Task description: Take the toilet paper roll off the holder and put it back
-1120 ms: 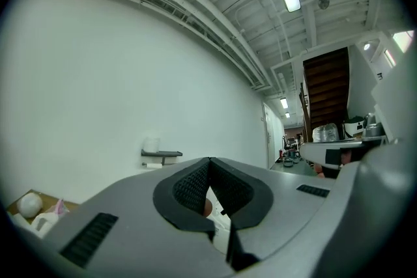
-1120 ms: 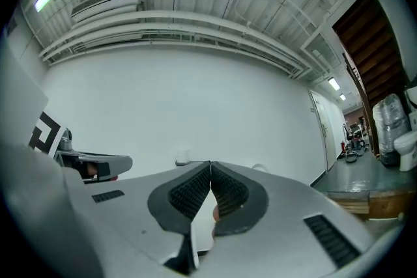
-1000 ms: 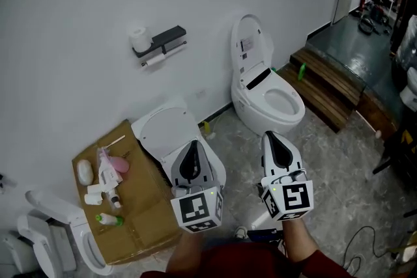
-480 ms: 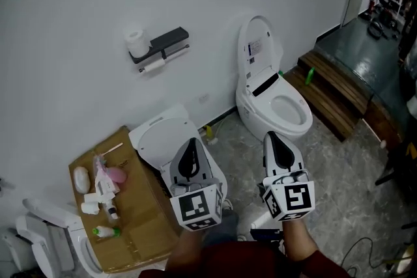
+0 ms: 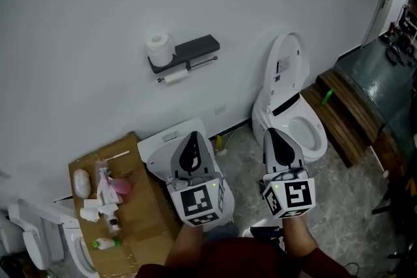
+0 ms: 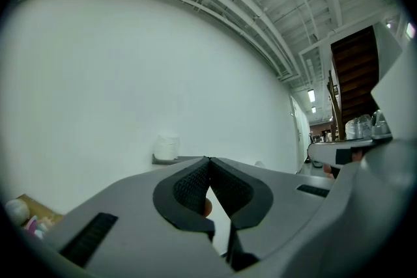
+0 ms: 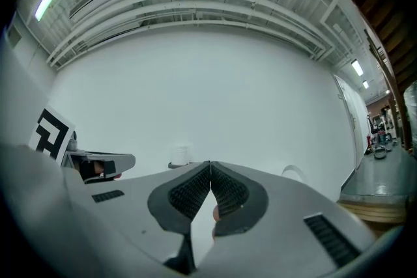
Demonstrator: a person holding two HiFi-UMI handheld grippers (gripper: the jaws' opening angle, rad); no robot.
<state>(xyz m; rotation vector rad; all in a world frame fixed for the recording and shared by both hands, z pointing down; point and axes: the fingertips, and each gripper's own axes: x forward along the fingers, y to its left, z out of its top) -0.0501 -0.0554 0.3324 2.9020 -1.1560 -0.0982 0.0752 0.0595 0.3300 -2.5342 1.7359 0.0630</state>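
A white toilet paper roll point(image 5: 159, 47) stands upright on the left end of a dark wall shelf holder point(image 5: 189, 51); a second small roll point(image 5: 174, 76) hangs on the bar beneath. The upright roll shows small and far in the left gripper view point(image 6: 167, 148) and the right gripper view point(image 7: 179, 155). My left gripper point(image 5: 190, 148) and right gripper point(image 5: 276, 145) are held low, well short of the wall, both pointing at it. Each is shut with its tips touching and nothing between them point(image 6: 208, 159) point(image 7: 210, 165).
A white toilet point(image 5: 294, 119) with its lid up stands right of the holder, another toilet point(image 5: 171, 140) below it under my left gripper. A cardboard sheet point(image 5: 140, 218) with bottles and small items lies at the left. Wooden steps point(image 5: 345, 117) are at the right.
The view has shifted: the holder and roll now sit farther right and slightly lower in the head view, with the wall closer. Both grippers keep their place in the frame, still shut.
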